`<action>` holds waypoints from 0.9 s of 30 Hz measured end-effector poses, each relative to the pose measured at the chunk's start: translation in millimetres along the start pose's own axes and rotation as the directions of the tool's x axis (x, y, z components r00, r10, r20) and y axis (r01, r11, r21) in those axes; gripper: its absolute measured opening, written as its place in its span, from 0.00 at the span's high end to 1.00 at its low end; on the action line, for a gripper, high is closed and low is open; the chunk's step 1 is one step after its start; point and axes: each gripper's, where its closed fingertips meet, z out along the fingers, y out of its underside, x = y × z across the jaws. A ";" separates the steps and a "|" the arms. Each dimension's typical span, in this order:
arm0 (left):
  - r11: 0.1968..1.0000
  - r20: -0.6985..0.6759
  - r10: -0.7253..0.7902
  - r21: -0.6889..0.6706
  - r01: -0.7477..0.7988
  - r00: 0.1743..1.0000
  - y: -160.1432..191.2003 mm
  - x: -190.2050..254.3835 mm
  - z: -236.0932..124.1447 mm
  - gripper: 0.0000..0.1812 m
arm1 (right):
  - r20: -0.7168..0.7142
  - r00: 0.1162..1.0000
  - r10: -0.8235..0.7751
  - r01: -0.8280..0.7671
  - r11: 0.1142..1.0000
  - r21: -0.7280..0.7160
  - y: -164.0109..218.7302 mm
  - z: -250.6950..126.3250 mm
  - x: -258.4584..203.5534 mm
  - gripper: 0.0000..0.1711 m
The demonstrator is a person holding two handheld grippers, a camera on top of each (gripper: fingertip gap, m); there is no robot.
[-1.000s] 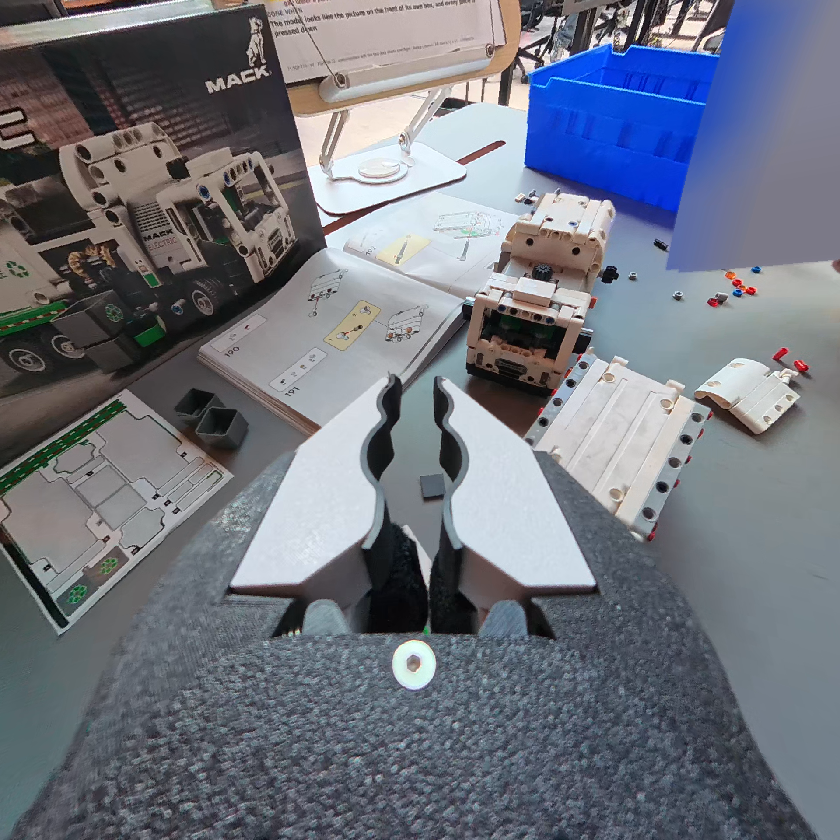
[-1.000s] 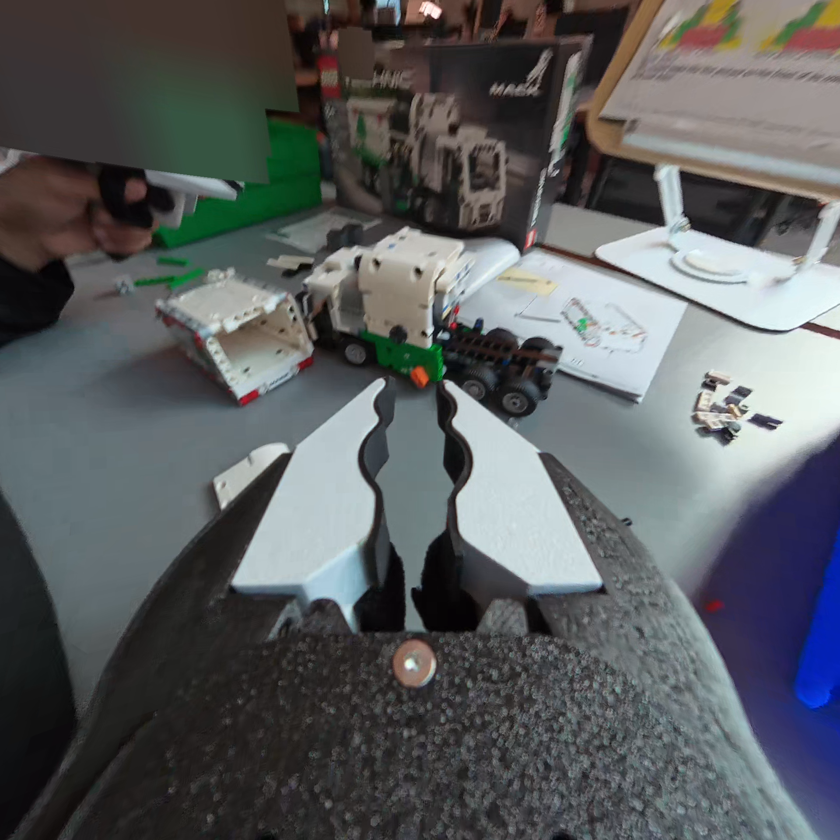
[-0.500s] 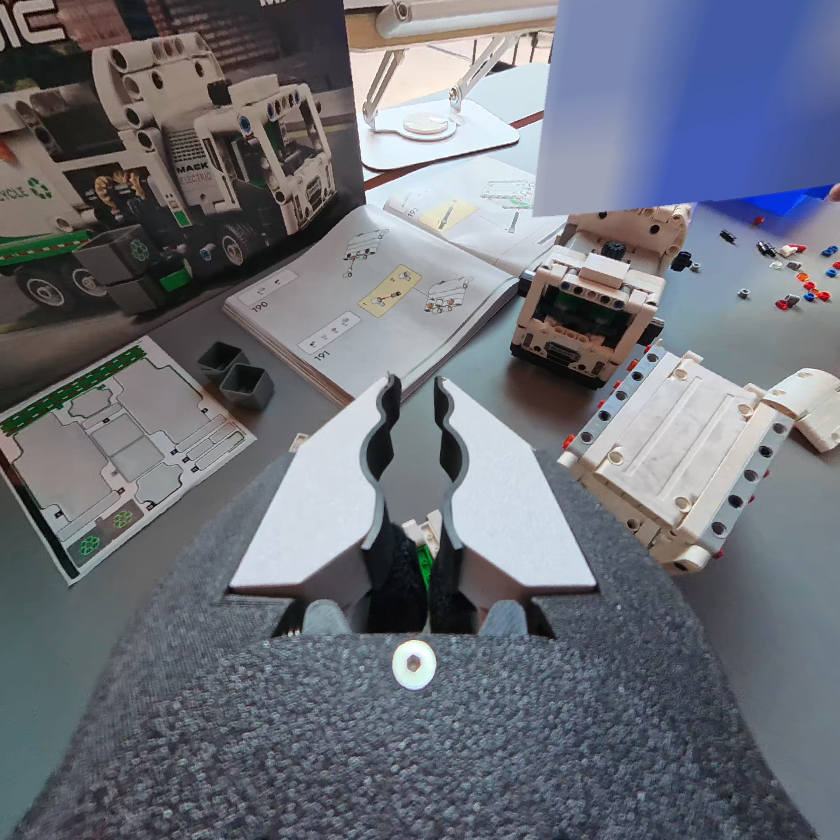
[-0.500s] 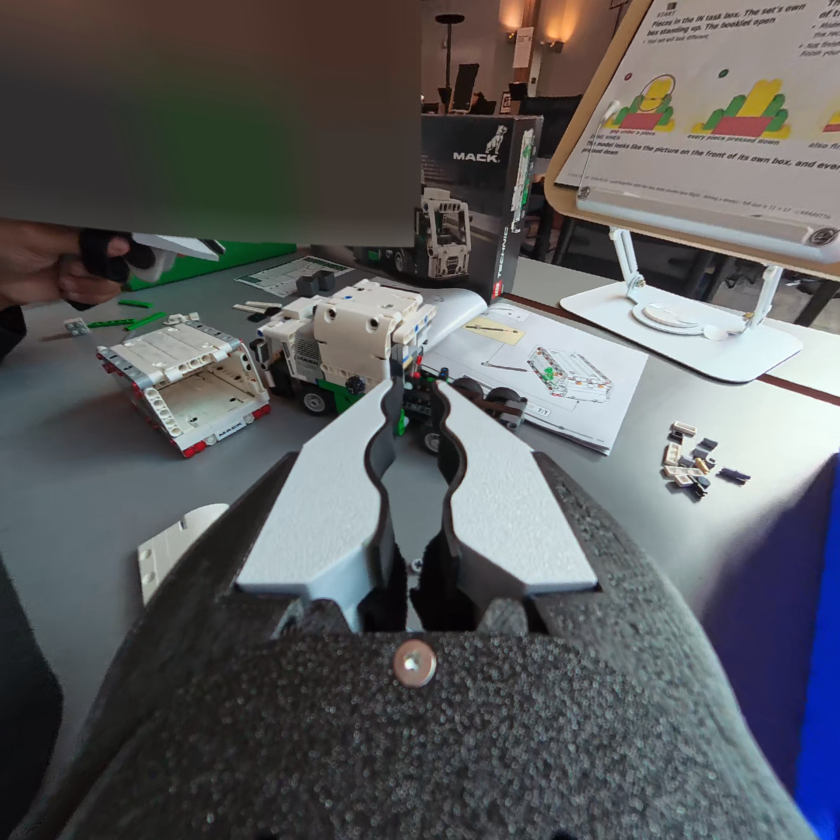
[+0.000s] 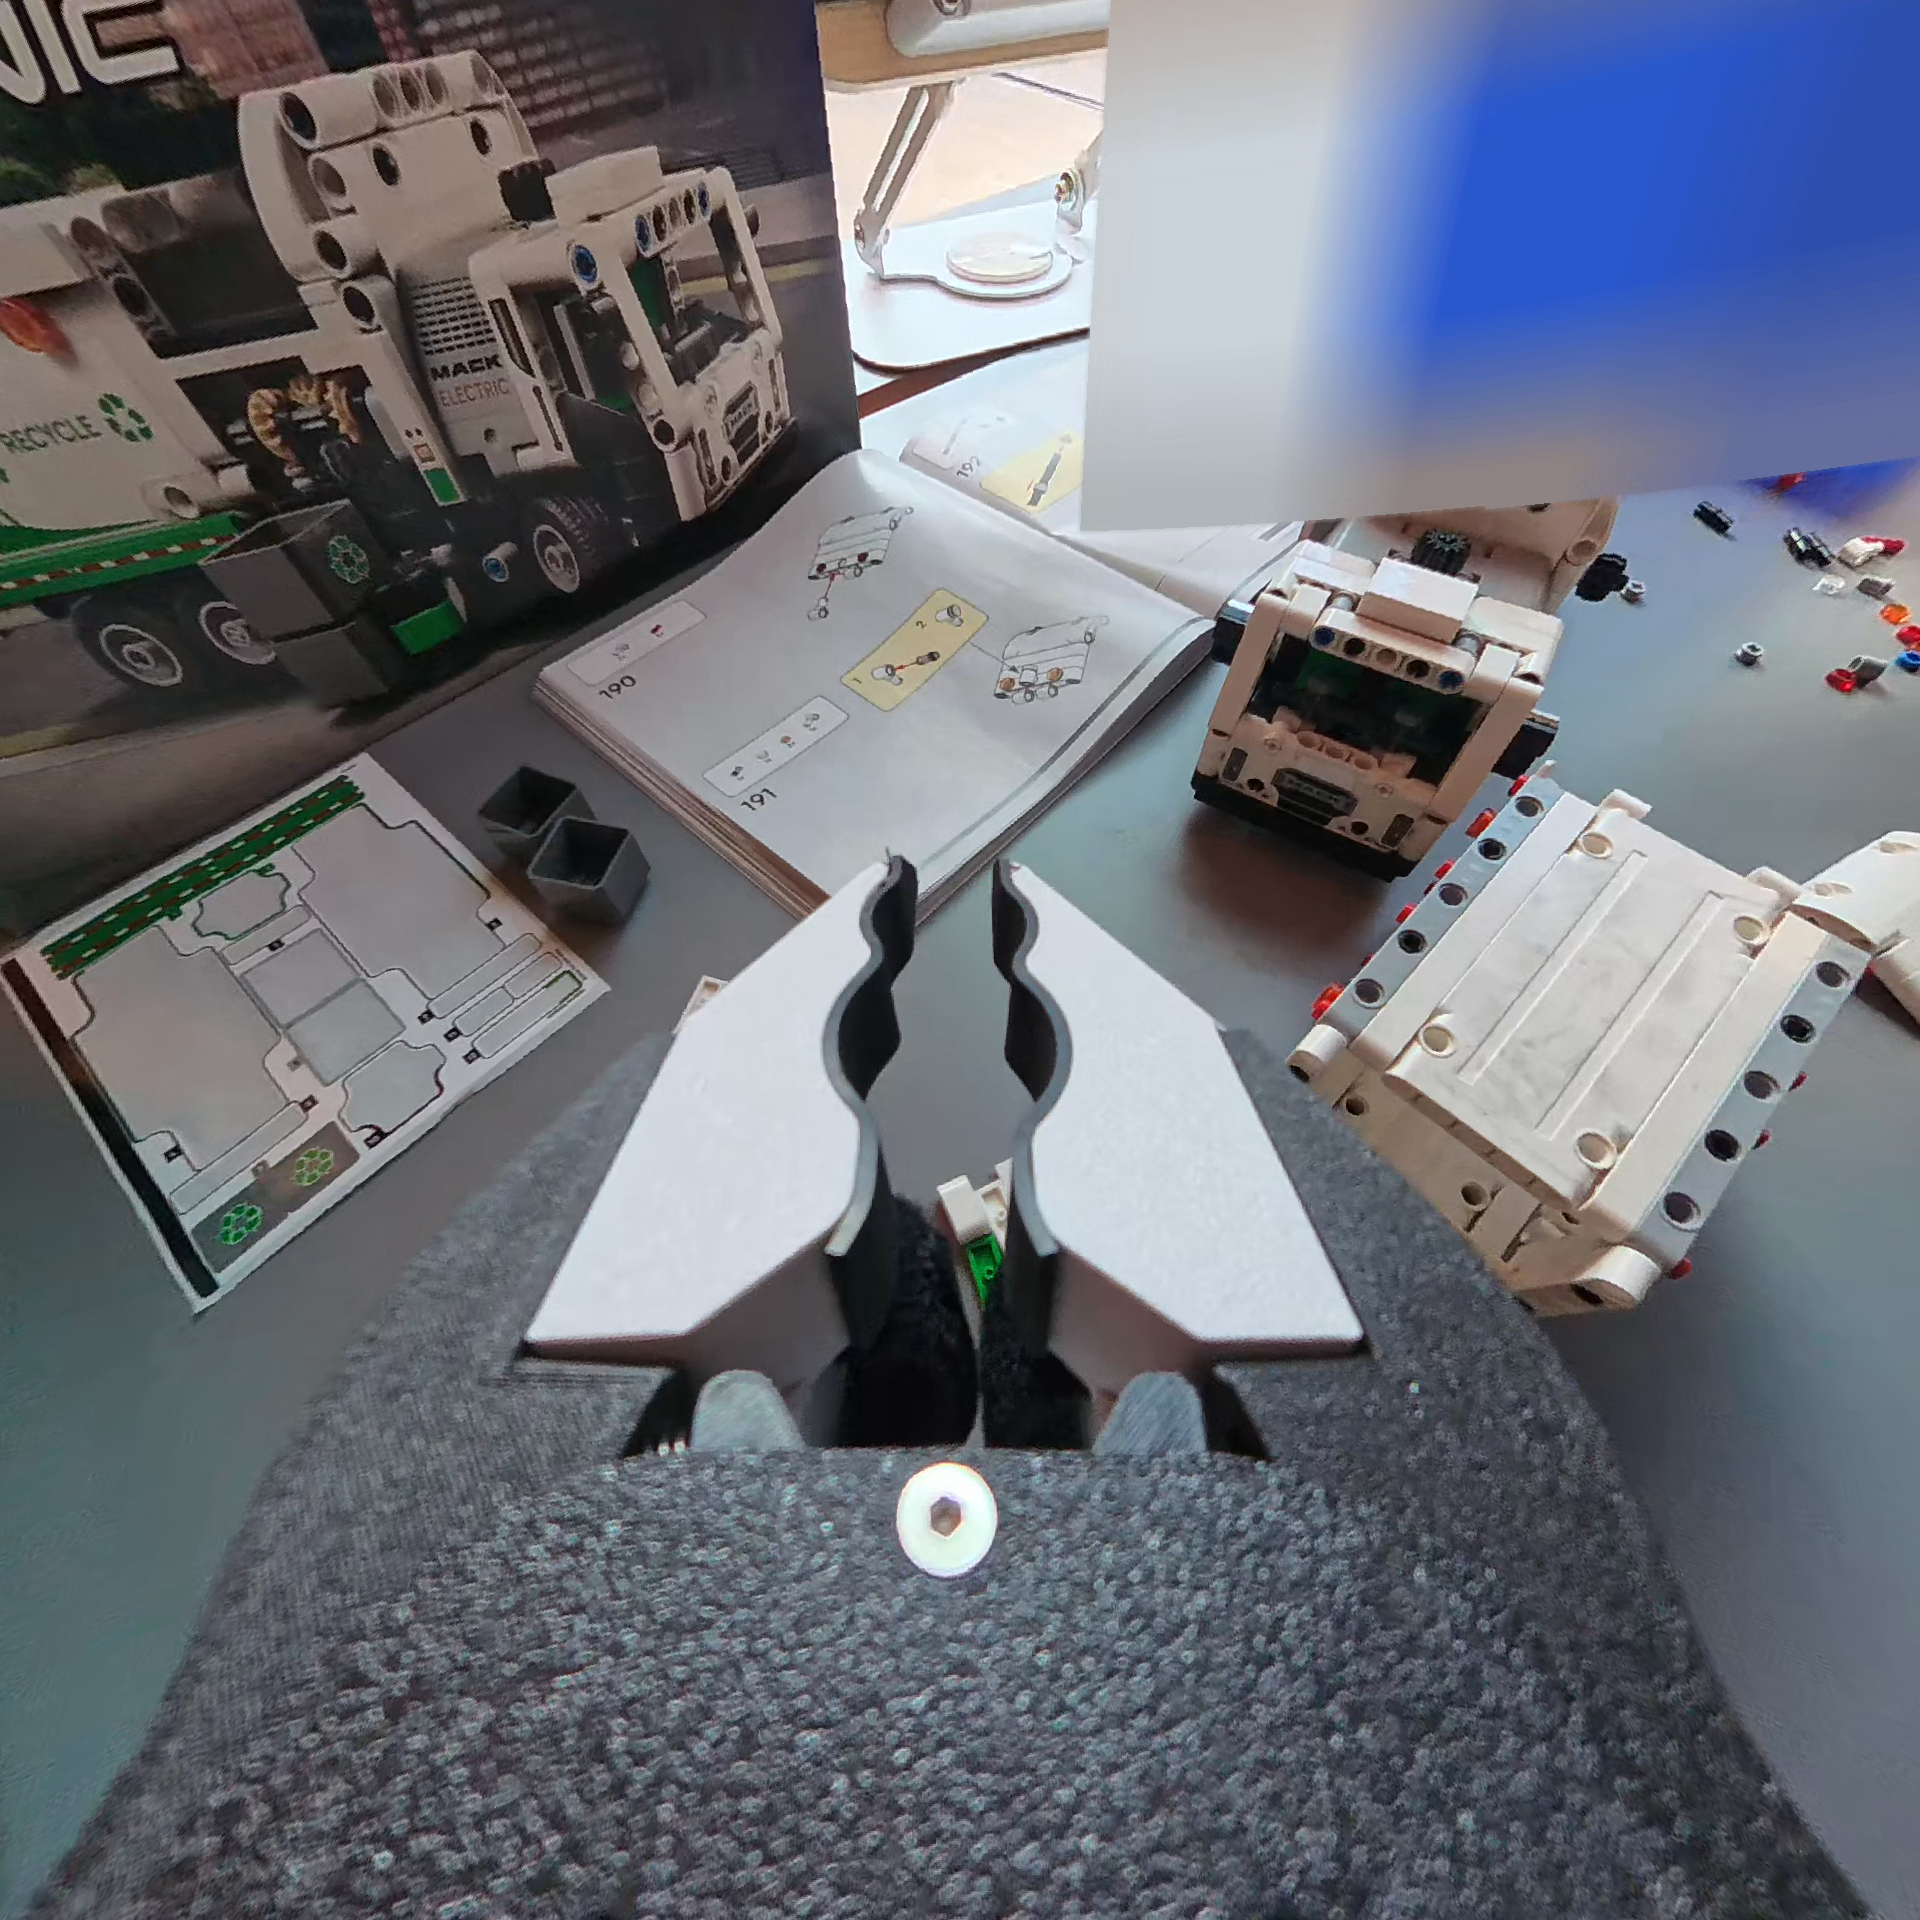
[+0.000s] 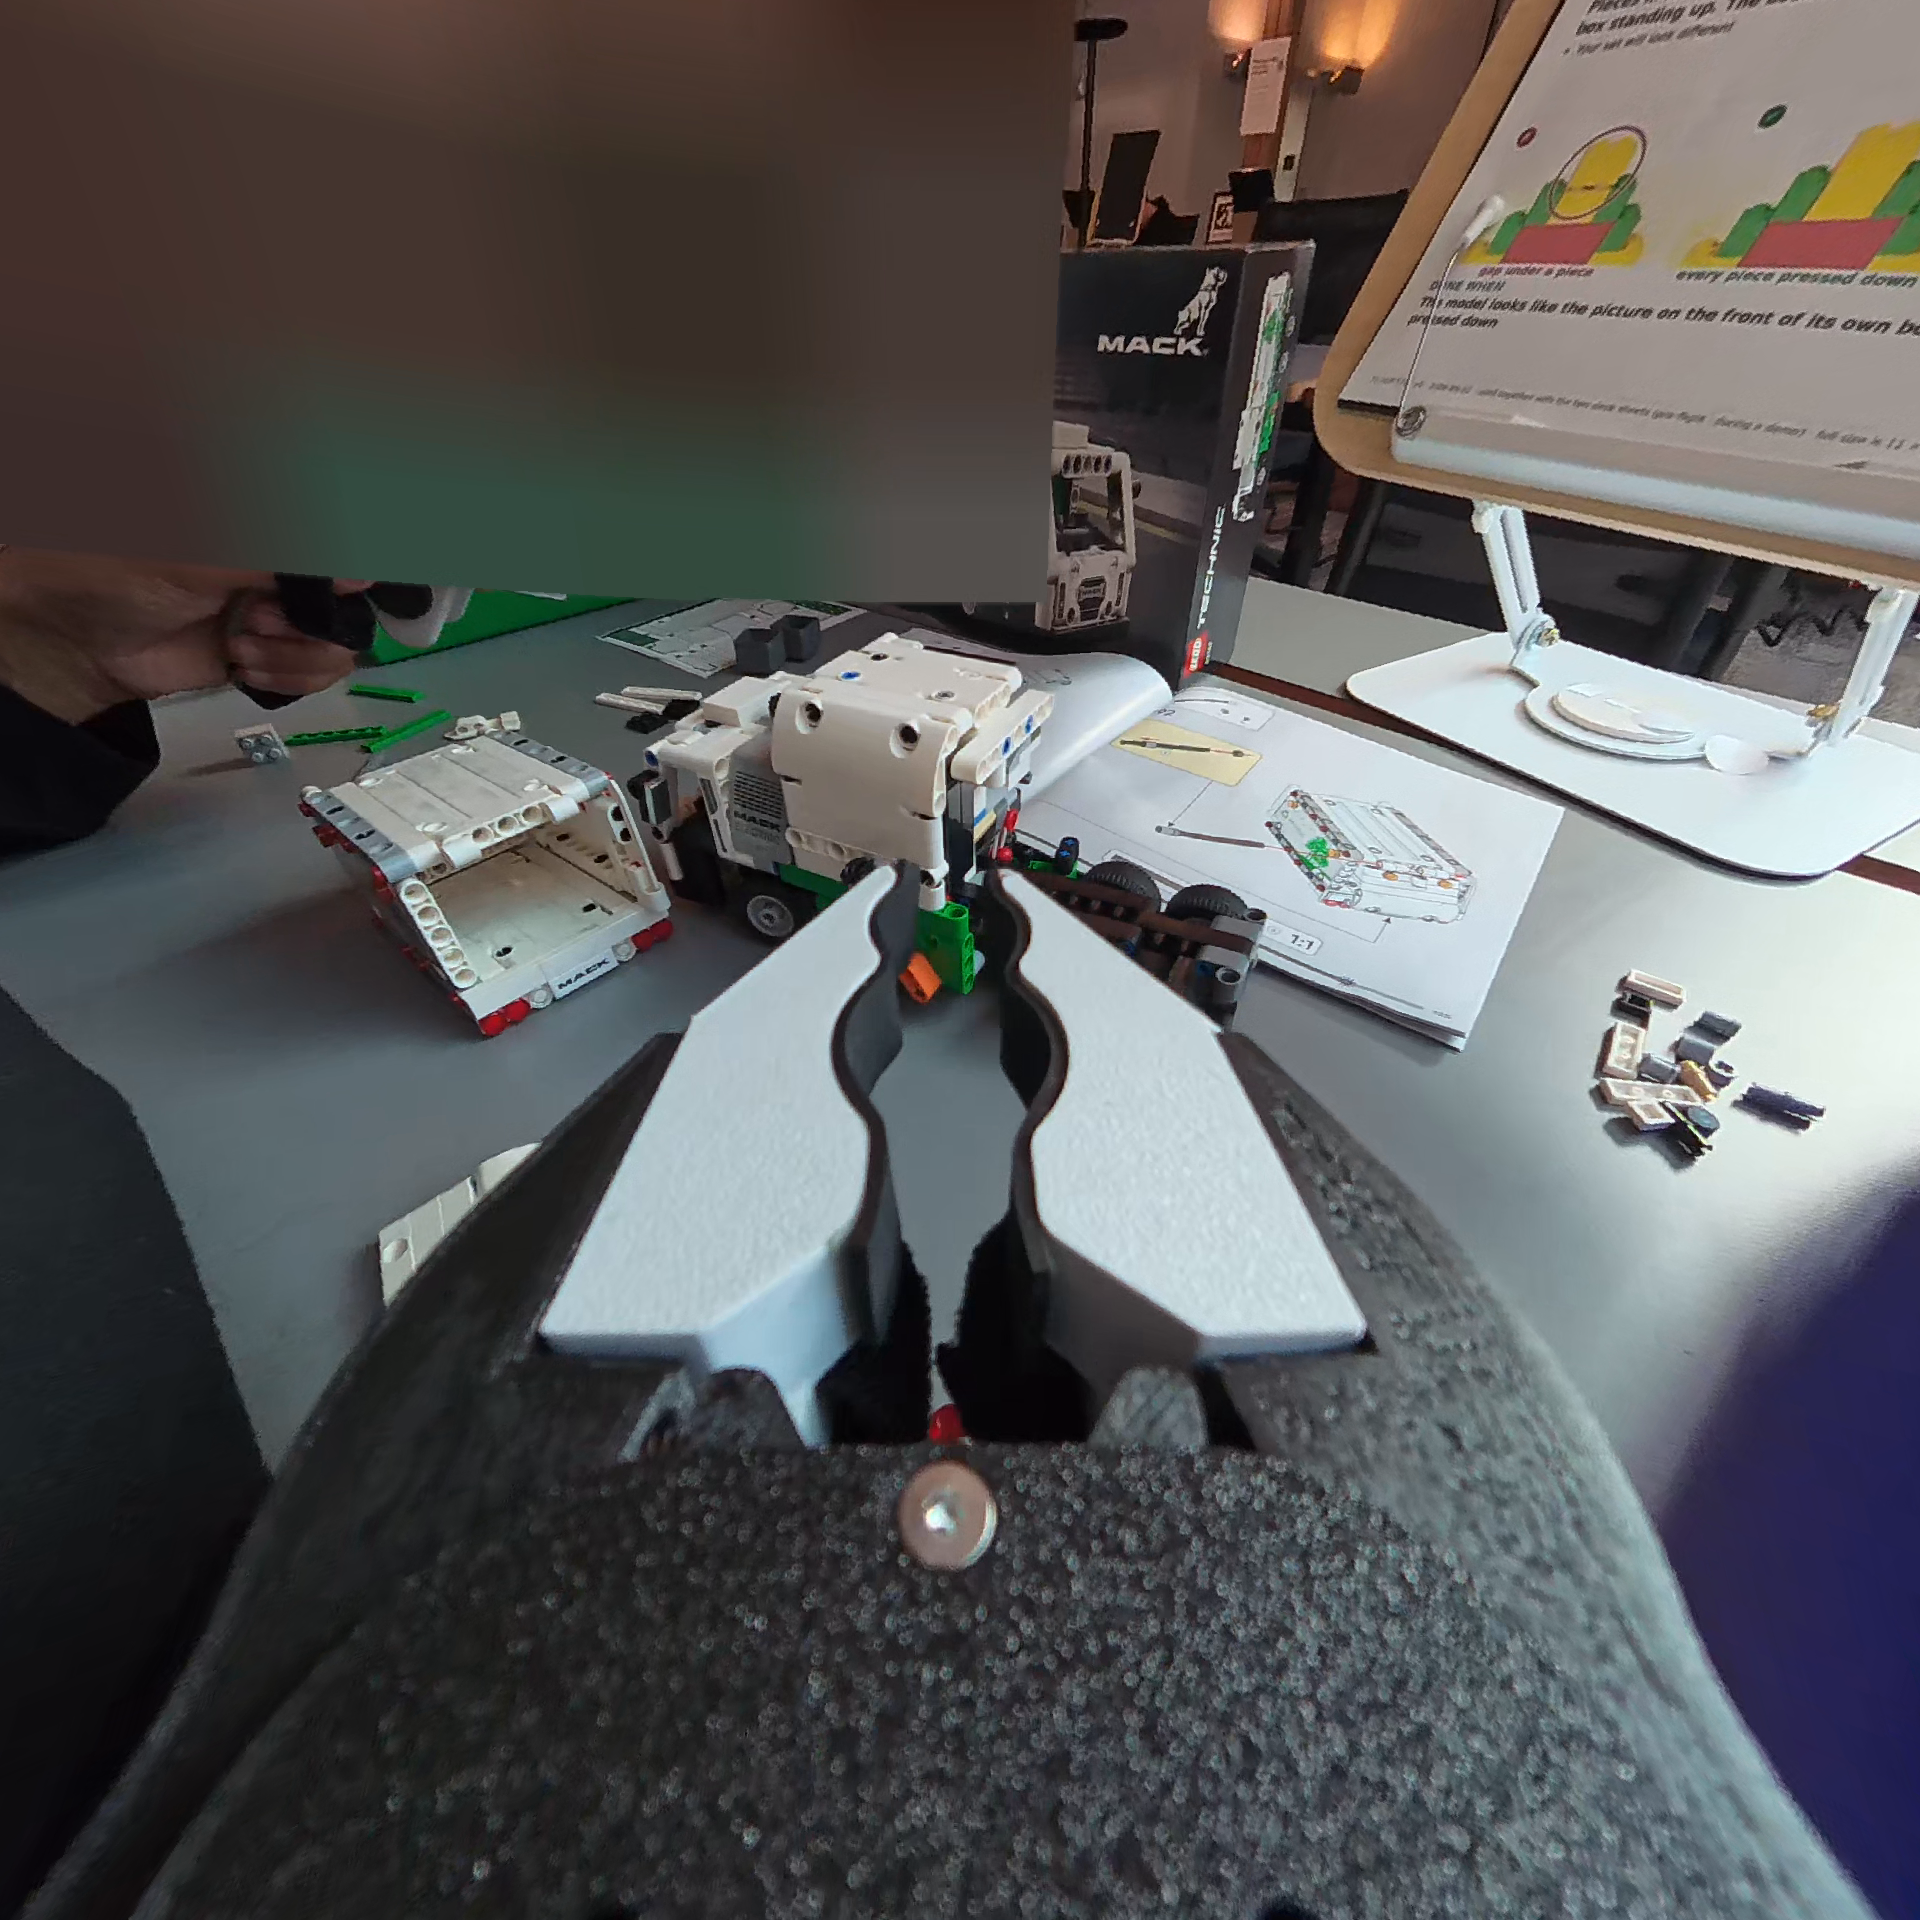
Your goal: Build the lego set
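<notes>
Left tongs [image 5: 943, 883] hover above the tabletop [image 5: 1714, 1507], jaws parted with a narrow gap, nothing gripped. Right tongs [image 6: 948, 883] are released too, empty, pointing straight at the truck chassis and cab [image 6: 842, 790] mid-tabletop. Just beside the cab lies the white container body [image 6: 488, 873], tipped on its side. The open instruction booklet [image 5: 883, 665] sits behind the truck, the set's box [image 5: 395, 343] upright at the far edge. Loose small pieces [image 6: 1673, 1070] are scattered toward the right edge.

We saw the truck [image 5: 1361, 717] head-on from the left wrist, side-on and nearer from the right [image 6: 842, 790]; both shared it.
</notes>
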 end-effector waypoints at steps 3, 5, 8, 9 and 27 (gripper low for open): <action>1.000 -0.006 -0.007 0.003 0.007 1.000 -0.4 0.6 -0.3 0.93 | -0.009 0.999 -0.031 0.031 0.999 -0.022 3.5 2.0 -0.6 0.94; 1.000 -0.007 -0.004 0.001 0.004 1.000 -0.2 1.0 -0.1 0.93 | -0.012 0.999 -0.045 0.044 0.999 -0.029 4.2 2.1 -1.8 0.96; 1.000 -0.007 0.000 -0.004 0.000 1.000 1.0 1.3 0.9 0.93 | -0.007 0.999 -0.040 0.039 0.998 -0.040 6.0 2.7 -2.1 0.96; 1.000 -0.008 -0.001 -0.007 0.001 1.000 1.6 1.5 1.2 0.93 | -0.010 0.999 -0.040 0.040 0.998 -0.038 5.5 2.6 -1.5 0.96; 0.999 -0.033 0.025 0.042 -0.024 0.999 -12.3 15.0 -7.5 0.93 | 0.078 0.997 -0.002 0.008 0.997 -0.077 12.5 5.1 -22.6 0.91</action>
